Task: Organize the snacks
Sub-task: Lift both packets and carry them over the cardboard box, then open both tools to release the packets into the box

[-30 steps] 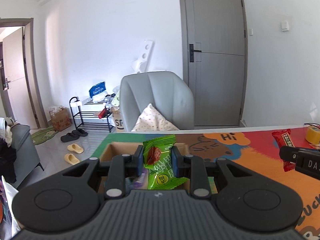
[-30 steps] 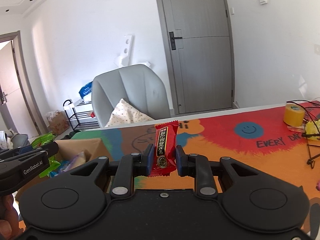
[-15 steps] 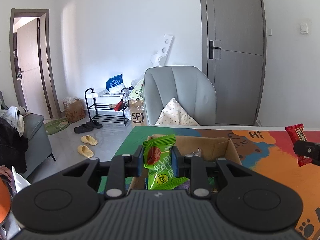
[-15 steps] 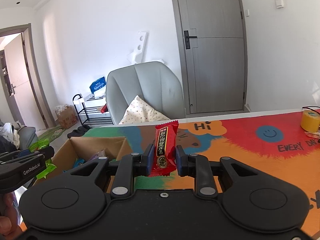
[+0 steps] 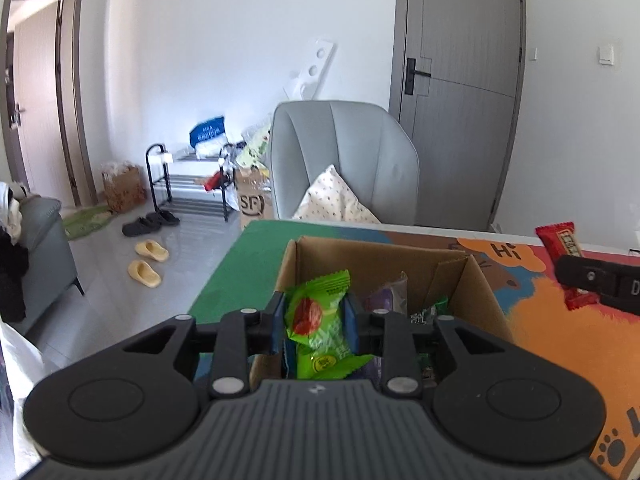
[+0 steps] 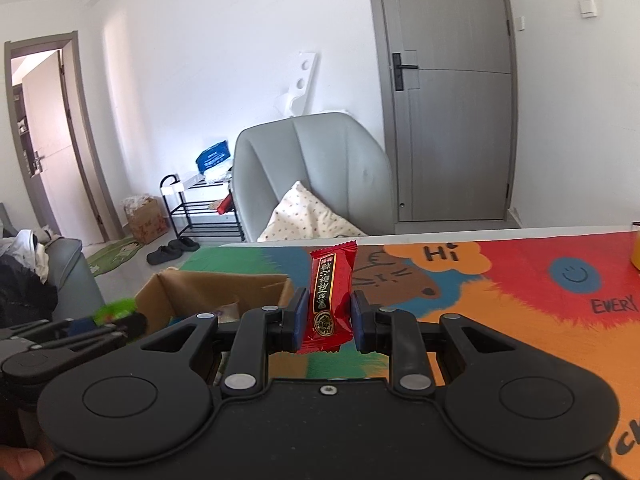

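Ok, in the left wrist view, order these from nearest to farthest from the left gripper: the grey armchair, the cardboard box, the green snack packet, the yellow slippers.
1. green snack packet, between the left gripper pads.
2. cardboard box, just beyond, on the table.
3. yellow slippers, floor, left.
4. grey armchair, behind the table.

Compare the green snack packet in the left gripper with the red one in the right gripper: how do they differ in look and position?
The green packet is wide and crinkled; the red packet is a slim bar.
The green packet bears a red round picture; the red packet bears a dark label strip.
The green packet hangs over the cardboard box; the red packet is over the mat beside it.
Both stand upright between jaws.
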Action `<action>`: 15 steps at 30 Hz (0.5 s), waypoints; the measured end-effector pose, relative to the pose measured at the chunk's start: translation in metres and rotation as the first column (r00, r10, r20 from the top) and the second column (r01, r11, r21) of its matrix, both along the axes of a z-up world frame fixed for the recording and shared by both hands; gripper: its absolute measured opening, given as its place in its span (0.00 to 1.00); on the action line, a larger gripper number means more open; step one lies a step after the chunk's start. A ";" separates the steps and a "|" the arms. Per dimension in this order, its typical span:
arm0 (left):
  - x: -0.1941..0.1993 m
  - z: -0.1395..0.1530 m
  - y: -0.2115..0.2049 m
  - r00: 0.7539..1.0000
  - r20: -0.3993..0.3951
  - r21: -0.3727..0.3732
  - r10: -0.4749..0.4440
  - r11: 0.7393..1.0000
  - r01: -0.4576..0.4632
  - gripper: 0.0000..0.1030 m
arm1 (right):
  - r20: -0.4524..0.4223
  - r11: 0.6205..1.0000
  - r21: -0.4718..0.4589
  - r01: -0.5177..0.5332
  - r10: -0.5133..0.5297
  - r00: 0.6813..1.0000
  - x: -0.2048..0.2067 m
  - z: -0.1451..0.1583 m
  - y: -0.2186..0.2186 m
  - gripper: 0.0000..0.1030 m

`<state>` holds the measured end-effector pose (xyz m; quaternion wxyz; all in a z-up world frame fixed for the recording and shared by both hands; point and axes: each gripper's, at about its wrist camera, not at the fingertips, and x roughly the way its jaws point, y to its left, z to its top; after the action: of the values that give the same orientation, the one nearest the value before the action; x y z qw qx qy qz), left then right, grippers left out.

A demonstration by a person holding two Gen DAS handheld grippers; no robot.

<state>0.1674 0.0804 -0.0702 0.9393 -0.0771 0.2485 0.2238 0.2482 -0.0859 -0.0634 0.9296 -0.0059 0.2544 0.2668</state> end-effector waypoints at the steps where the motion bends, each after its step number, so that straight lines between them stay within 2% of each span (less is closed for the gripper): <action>1: 0.000 0.000 0.001 1.000 0.001 -0.006 -0.004 1.000 0.004 0.30 | -0.002 1.000 0.000 -0.008 0.008 1.000 0.000 0.000 0.004 0.24; 3: -0.004 0.003 0.002 1.000 0.013 0.001 -0.012 1.000 0.011 0.35 | -0.004 1.000 -0.002 -0.022 0.022 1.000 0.000 0.000 0.011 0.24; 5: -0.008 0.007 0.004 1.000 0.025 0.009 -0.012 1.000 0.011 0.44 | -0.006 0.999 -0.002 -0.036 0.036 0.999 0.000 0.000 0.018 0.24; 15: -0.026 0.019 0.029 0.997 0.058 -0.011 0.051 0.999 -0.050 0.49 | -0.013 0.994 0.014 -0.109 0.109 0.994 -0.010 0.003 0.045 0.24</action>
<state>0.1411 0.1097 -0.0516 0.9398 -0.0943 0.2199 0.2439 0.2381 -0.0413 -0.0602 0.9119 -0.0116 0.2581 0.3189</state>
